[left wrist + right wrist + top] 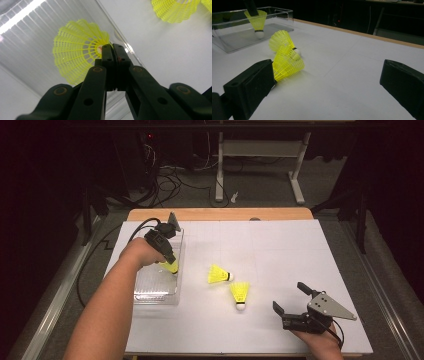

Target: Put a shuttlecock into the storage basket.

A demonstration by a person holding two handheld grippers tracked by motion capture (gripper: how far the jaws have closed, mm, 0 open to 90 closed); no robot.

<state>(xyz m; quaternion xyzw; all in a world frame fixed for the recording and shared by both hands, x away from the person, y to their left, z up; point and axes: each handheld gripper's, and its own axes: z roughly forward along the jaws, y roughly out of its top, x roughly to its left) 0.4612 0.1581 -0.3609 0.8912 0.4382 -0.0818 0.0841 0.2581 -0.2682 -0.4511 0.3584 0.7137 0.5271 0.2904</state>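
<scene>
The left hand-held gripper (172,266) was seen pointed down into a clear plastic box (150,292), its jaws pressed together on the rim of the skirt of a yellow shuttlecock (75,57). In the left gripper view the pinched shuttlecock was spread out just beyond the jaw tips, against the ribbed floor of the box, with the box's clear wall running past on the side toward the open worktop (280,255). In the right gripper view that shuttlecock was shown hanging upright from the jaws, white cork downward, within the box walls; whether the cork touched the box floor could not be told.

The right hand-held gripper (291,299) was held low over the near edge of the worktop, well apart from the box, with its jaws spread wide and nothing between them. Two more yellow shuttlecocks were lying on their sides on the white worktop ahead of it: the nearer shuttlecock (287,65) was seen just beyond its left jaw, and the farther shuttlecock (280,41) lay just behind that one, toward the box. Both were located between the two hand-held grippers, untouched by either.
</scene>
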